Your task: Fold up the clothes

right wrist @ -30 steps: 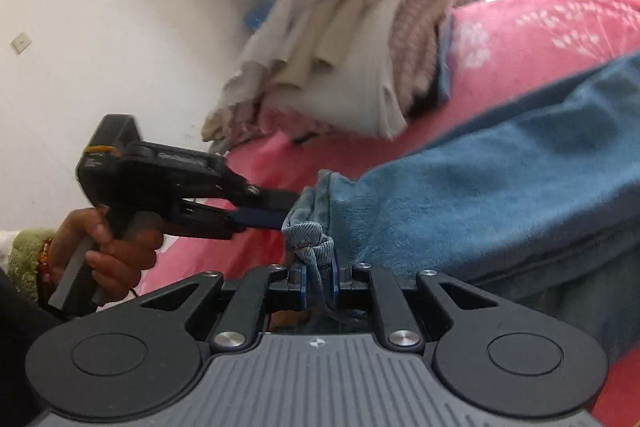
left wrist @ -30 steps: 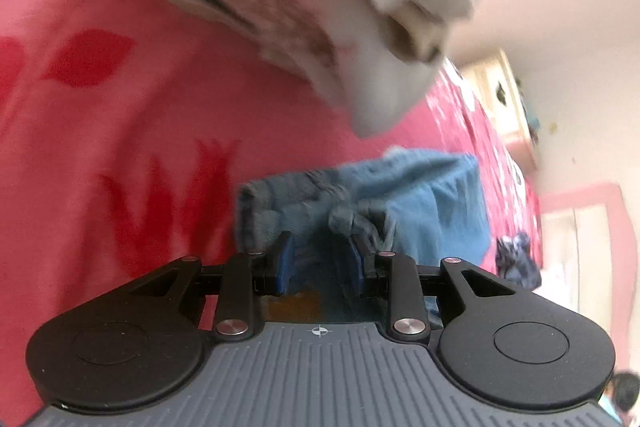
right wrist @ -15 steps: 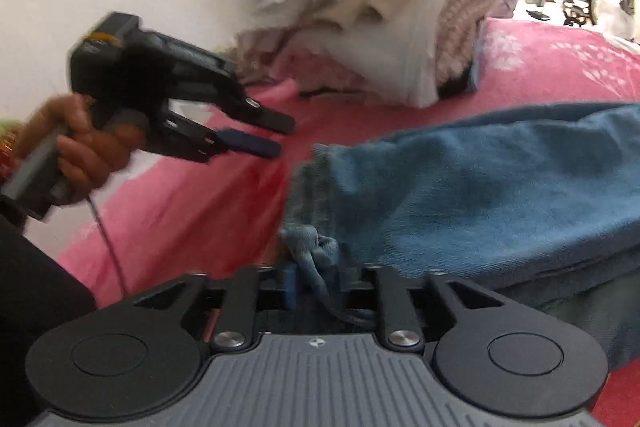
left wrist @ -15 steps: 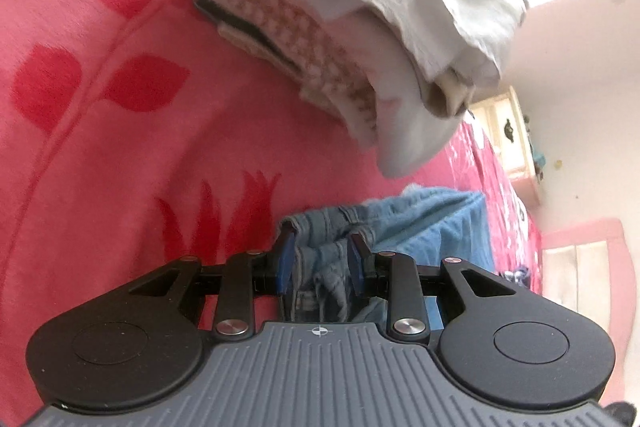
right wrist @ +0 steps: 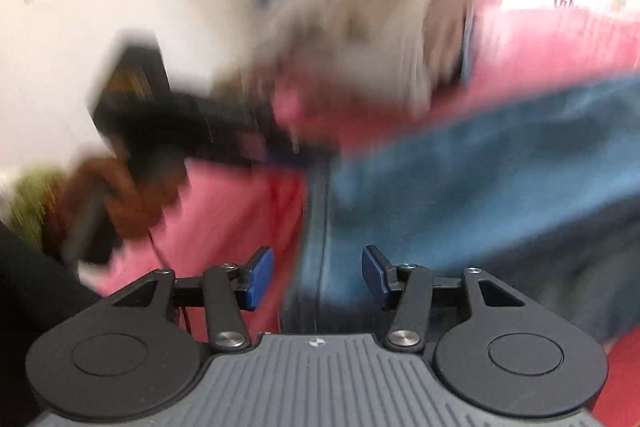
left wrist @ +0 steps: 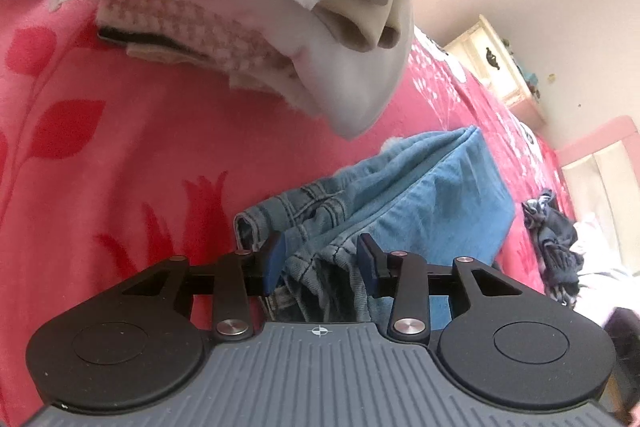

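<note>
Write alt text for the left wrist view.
The open left gripper straddles the bunched edge of folded blue denim jeans lying on a pink floral blanket. A stack of folded white and beige clothes sits beyond them.

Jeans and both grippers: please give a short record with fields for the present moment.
surface: pink floral bedspread
garment: blue jeans, folded, lying on the bedspread
left gripper: open, jeans edge between the jaws
right gripper: open, over the jeans edge, view blurred
nearby: stack of folded clothes behind the jeans
</note>
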Tool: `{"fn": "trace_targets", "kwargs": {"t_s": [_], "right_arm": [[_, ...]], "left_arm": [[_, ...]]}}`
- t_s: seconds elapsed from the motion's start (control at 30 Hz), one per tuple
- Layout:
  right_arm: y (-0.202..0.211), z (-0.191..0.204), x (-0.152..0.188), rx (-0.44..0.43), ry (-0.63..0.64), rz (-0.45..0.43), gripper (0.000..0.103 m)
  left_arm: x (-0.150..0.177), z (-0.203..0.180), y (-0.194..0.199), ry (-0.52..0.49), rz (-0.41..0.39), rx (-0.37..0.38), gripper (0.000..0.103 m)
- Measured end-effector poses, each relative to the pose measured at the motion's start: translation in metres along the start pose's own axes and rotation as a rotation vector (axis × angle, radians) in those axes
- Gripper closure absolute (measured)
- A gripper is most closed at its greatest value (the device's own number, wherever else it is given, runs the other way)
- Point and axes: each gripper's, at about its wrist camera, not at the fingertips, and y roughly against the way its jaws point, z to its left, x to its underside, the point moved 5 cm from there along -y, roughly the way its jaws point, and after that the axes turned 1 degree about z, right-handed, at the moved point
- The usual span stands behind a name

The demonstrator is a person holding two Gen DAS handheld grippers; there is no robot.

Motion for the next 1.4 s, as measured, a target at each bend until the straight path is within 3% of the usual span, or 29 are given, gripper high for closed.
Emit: {"fn": "trace_targets", "kwargs": {"t_s": [0.07, 0.17, 0.23, 0.4, 0.6, 0.73, 0.83, 1.07, 1.2, 1.4], "right_arm": [[0.000, -0.009, 0.003, -0.022, -0.097, 0.035, 0.050], [0.021, -0.037, 0.002, -0.090, -0.393, -0.035, 0.047], [0.032, -0.055, 0.010, -0.069, -0.541, -0.081, 0.047], [0.050, -0.082, 0.033, 0.001, -0.775, -0.157, 0.045], [0.051, -0.080, 0.039, 0.013, -0.796, -0.171, 0.045], [0.047, -0.081, 0.043, 0.003, -0.817, -0.161, 0.045], [0.042, -0.082, 0.043, 0.001, -0.818, -0.162, 0.045], [0.041, -0.081, 0.039, 0.006, -0.812, -0.174, 0.045], [0.045, -0.078, 0.033, -0.004, -0.794, -0.192, 0.045], [0.043, -0.080, 0.032, 0.005, -0.779, -0.207, 0.046]], "left_arm": [[-0.002, 0.001, -0.001, -0.040, 0.006, 0.001, 0.062], [-0.003, -0.004, -0.002, -0.158, 0.016, 0.006, 0.049], [-0.004, -0.008, -0.004, -0.227, 0.027, 0.011, 0.048], [-0.010, -0.011, -0.023, -0.291, 0.095, 0.038, 0.048], [-0.018, -0.014, -0.040, -0.354, 0.168, 0.070, 0.054], [-0.021, -0.010, -0.044, -0.339, 0.199, 0.087, 0.057], [-0.022, -0.013, -0.049, -0.333, 0.215, 0.107, 0.065], [-0.019, -0.040, -0.034, -0.461, 0.116, 0.034, 0.090], [-0.033, -0.058, -0.014, -0.538, 0.042, 0.031, 0.090], [-0.022, -0.030, -0.052, -0.548, 0.116, -0.075, 0.086]]}}
